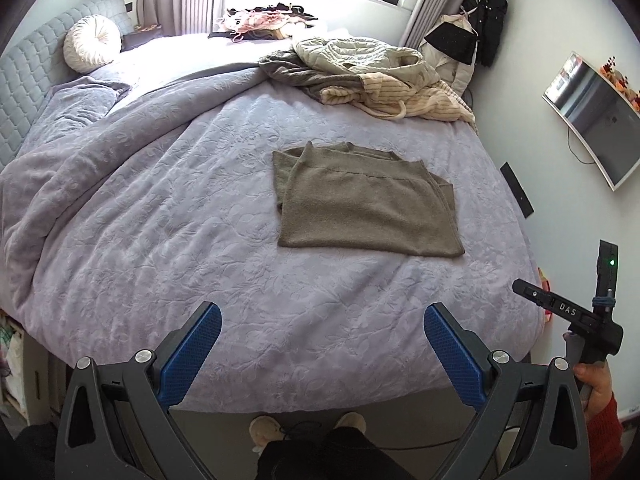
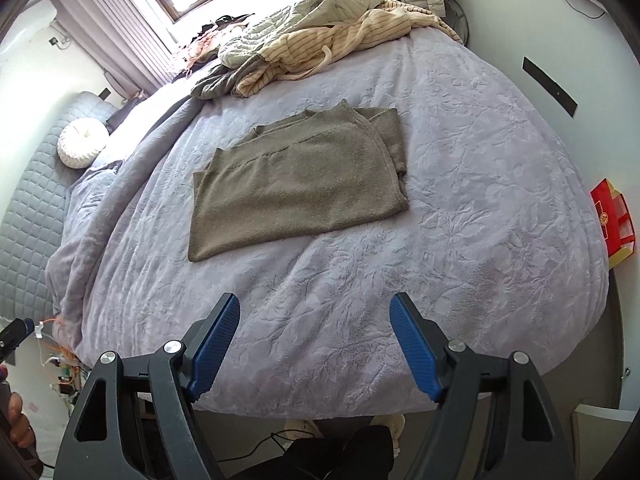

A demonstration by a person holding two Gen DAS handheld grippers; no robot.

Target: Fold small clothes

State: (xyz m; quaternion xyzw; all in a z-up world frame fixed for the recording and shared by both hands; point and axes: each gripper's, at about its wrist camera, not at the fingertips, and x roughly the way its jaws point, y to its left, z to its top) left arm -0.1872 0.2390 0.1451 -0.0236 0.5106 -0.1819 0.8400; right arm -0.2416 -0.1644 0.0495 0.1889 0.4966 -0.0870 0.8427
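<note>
A folded olive-brown knit garment (image 1: 366,204) (image 2: 298,182) lies flat on the lilac bedspread (image 1: 160,208) (image 2: 480,184), in the middle of the bed. My left gripper (image 1: 322,312) hangs open above the bed's near edge, well short of the garment, nothing between its blue pads (image 1: 188,360). My right gripper (image 2: 314,304) is also open and empty over the near edge, the garment beyond it and slightly to the left. In the left wrist view the right gripper's body (image 1: 592,312) shows at far right, held by a hand in a red sleeve.
A heap of clothes (image 1: 372,76) (image 2: 320,36) lies at the bed's far side. A round white pillow (image 1: 93,43) sits by the quilted headboard (image 1: 28,80). A monitor (image 1: 592,116) hangs on the right wall, a red box (image 2: 612,220) stands beside the bed. Slippered feet (image 1: 264,432) show below.
</note>
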